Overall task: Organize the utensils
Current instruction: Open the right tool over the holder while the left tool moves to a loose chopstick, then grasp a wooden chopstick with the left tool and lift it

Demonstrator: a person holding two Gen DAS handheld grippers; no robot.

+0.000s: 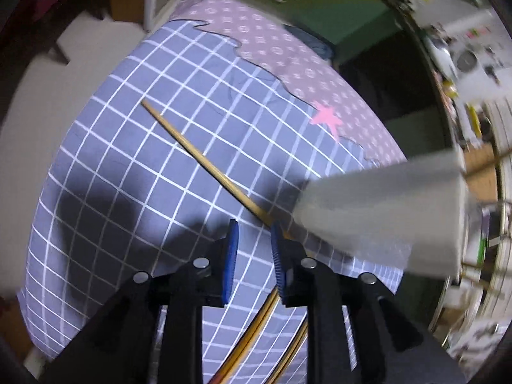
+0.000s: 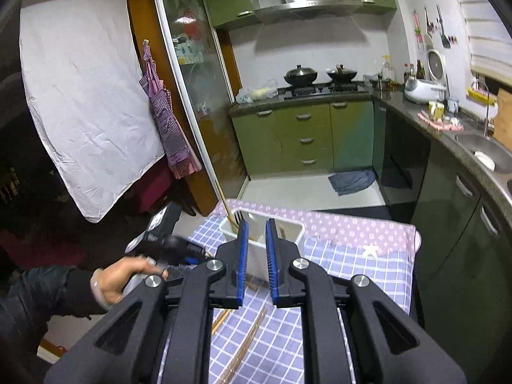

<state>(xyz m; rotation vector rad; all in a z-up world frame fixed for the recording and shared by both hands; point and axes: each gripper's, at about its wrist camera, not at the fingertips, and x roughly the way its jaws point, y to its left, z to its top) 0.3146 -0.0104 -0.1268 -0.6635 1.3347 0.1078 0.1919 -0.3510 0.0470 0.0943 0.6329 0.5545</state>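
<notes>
My left gripper [image 1: 254, 224] points steeply down over the checked cloth [image 1: 128, 176], open, with nothing between its blue pads. One bamboo chopstick [image 1: 198, 156] lies slanted on the cloth, its near end running under the right fingertip. More chopsticks [image 1: 256, 336] lie below the fingers. The white utensil holder [image 1: 384, 214] stands blurred just to the right, with sticks poking from its top. My right gripper [image 2: 256, 222] is shut to a narrow slit on nothing. The holder [image 2: 297, 233] stands straight behind its tips, one chopstick [image 2: 225, 204] leaning out. Several chopsticks [image 2: 243, 345] lie on the cloth beneath.
A hand [image 2: 124, 278] in a dark sleeve holds the other tool at the table's left edge. A pink patterned cloth [image 2: 352, 227] with a star covers the far end. Beyond lie the kitchen floor, green cabinets [image 2: 304, 134], a stove with woks and a sink counter [image 2: 480, 147] on the right.
</notes>
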